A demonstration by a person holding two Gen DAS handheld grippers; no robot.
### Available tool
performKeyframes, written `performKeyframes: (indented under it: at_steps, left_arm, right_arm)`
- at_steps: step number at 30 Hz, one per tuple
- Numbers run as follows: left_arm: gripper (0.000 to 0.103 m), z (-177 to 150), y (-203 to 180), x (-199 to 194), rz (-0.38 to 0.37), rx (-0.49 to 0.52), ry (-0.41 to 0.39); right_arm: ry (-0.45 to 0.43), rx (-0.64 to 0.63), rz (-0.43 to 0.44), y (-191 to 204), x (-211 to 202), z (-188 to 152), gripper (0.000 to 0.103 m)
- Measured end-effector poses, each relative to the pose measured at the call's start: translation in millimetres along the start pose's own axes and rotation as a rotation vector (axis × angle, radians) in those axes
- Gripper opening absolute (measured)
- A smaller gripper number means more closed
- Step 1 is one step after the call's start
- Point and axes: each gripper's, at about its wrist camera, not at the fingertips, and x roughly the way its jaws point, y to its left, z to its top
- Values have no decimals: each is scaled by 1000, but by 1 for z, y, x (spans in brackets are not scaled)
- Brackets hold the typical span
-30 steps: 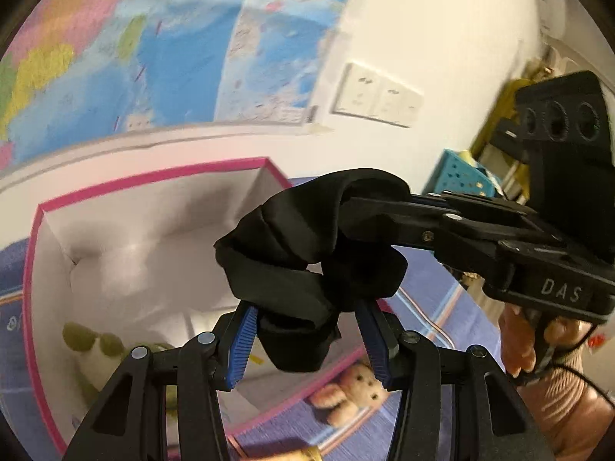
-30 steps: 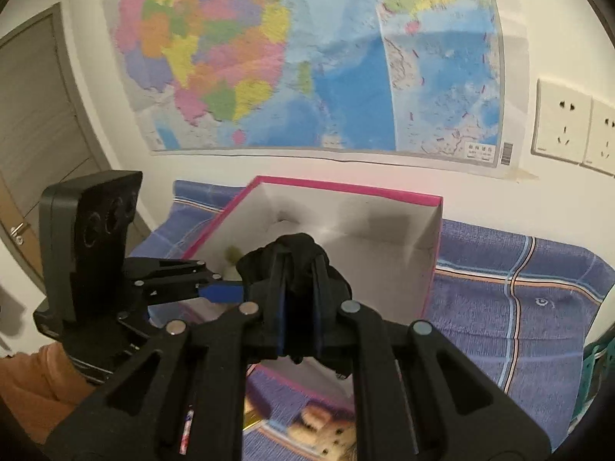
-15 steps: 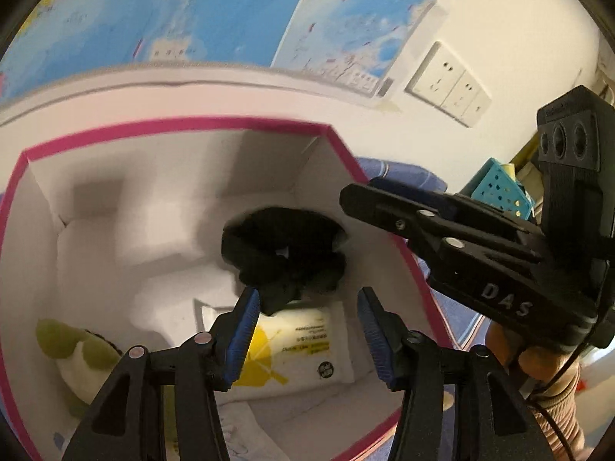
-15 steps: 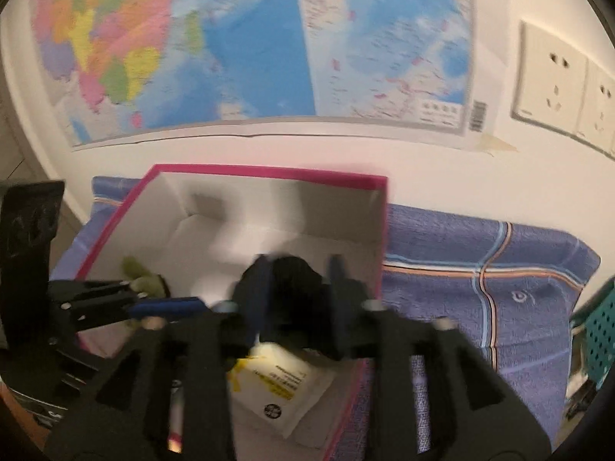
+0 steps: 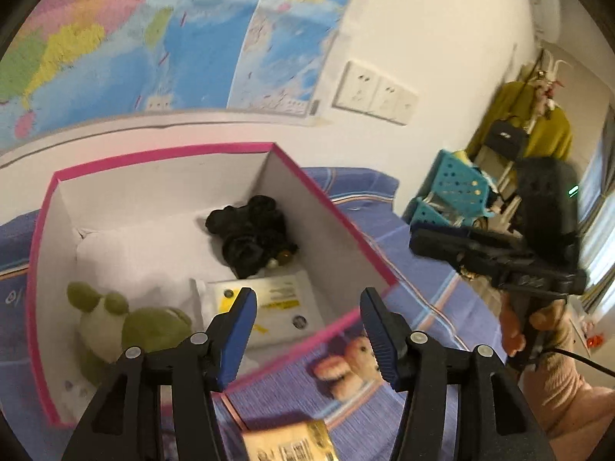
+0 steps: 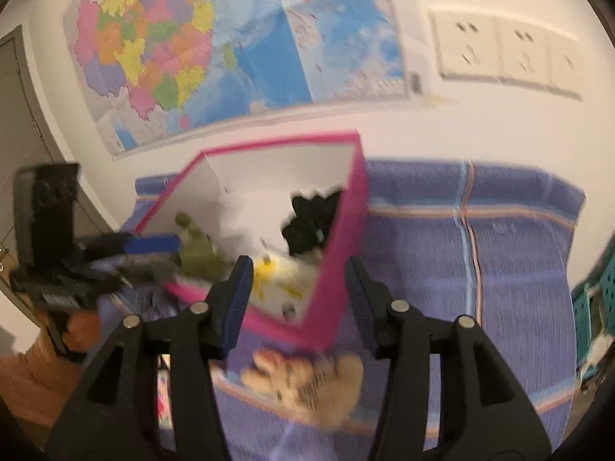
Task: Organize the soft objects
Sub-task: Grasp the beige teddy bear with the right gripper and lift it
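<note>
A black cloth bundle point(image 5: 250, 234) point(image 6: 311, 219) lies in the far right corner of the pink-rimmed white box point(image 5: 161, 153) point(image 6: 338, 269). A green plush point(image 5: 127, 322) point(image 6: 200, 253) and a white-and-yellow packet point(image 5: 269, 303) share the box. A tan plush bear point(image 5: 346, 365) point(image 6: 307, 380) lies on the blue cloth in front of the box. My left gripper point(image 5: 307, 307) point(image 6: 173, 249) hovers over the box's near rim, its jaws opening with nothing between them. My right gripper point(image 6: 298, 280) point(image 5: 423, 242) is off the box's right corner above the bear, jaws opening and empty. The right wrist view is blurred.
A striped blue cloth point(image 6: 499, 261) covers the surface. A yellow packet point(image 5: 288, 441) lies at the near edge. Teal baskets point(image 5: 449, 192) stand to the right. A wall with a map point(image 6: 230, 46) and sockets point(image 5: 373, 92) rises right behind the box.
A second ago both grippers held the black cloth above the box. It now lies inside, both grippers have let go and opened, and the right one has pulled away to the right.
</note>
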Motion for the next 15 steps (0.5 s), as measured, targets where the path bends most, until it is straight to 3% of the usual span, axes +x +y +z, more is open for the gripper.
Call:
performKeyframes:
  at_steps: [7, 15]
  left_arm:
    - [58, -23, -18, -26, -48, 33, -40]
    - [58, -54, -32, -6, -84, 26, 59]
  right_arm:
    - [127, 135, -6, -32, 15, -60, 52]
    - [198, 225, 25, -47, 46, -87, 51]
